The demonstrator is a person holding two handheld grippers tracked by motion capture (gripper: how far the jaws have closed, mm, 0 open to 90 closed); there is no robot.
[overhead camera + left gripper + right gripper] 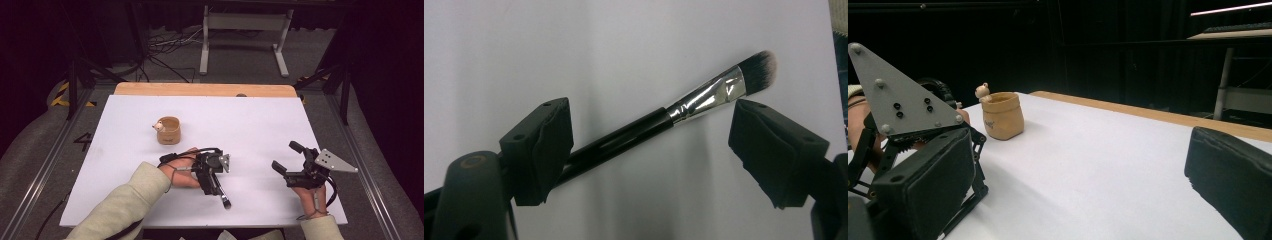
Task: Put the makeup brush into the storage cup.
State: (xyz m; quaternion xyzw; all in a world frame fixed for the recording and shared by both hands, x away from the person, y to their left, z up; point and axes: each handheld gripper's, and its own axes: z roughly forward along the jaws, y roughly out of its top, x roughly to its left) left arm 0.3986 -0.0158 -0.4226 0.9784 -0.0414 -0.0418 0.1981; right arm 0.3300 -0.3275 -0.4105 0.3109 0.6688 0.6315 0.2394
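Observation:
A black-handled makeup brush (224, 198) with a silver ferrule and a dark, pale-tipped head lies flat on the white table. My left gripper (213, 189) hangs over it, pointing toward the near edge. In the left gripper view the brush (649, 125) runs slantwise between the two wide-apart jaws of the left gripper (649, 107). Its handle passes behind the left pad (544, 150), and the right pad stands off the ferrule. My right gripper (286, 156) rests open at the right of the table with nothing between its jaws, and the right gripper (1078, 165) faces left across the table.
A tan cup (169, 131) with a small bear figure on its rim stands behind the left hand, and the cup (1003, 116) is also ahead of the right gripper. The white table top (260, 125) ends at a wooden strip at the back.

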